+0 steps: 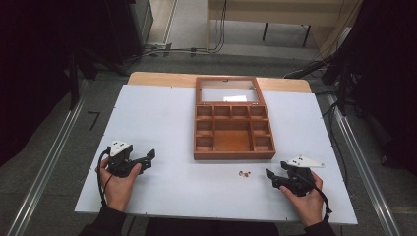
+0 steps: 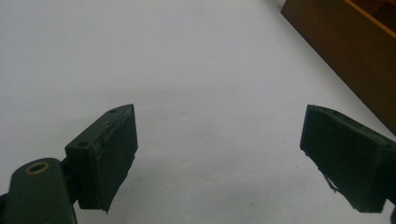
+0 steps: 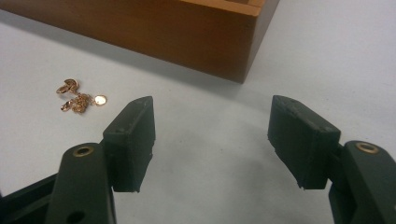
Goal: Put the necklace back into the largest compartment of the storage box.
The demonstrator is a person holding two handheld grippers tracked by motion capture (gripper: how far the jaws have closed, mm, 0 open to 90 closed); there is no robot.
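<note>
I hold both sets of jaws spread and empty; the right gripper [image 1: 273,175] sits lower right, facing the gold chain [image 3: 79,98] lying just left of it on the table [image 1: 162,123], ready to lift it into the open wooden box [image 1: 233,156]; the left gripper [image 1: 146,158] waits lower left.

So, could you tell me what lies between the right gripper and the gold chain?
Bare white table, seen in the right gripper view, separates the right gripper from the gold chain.
</note>
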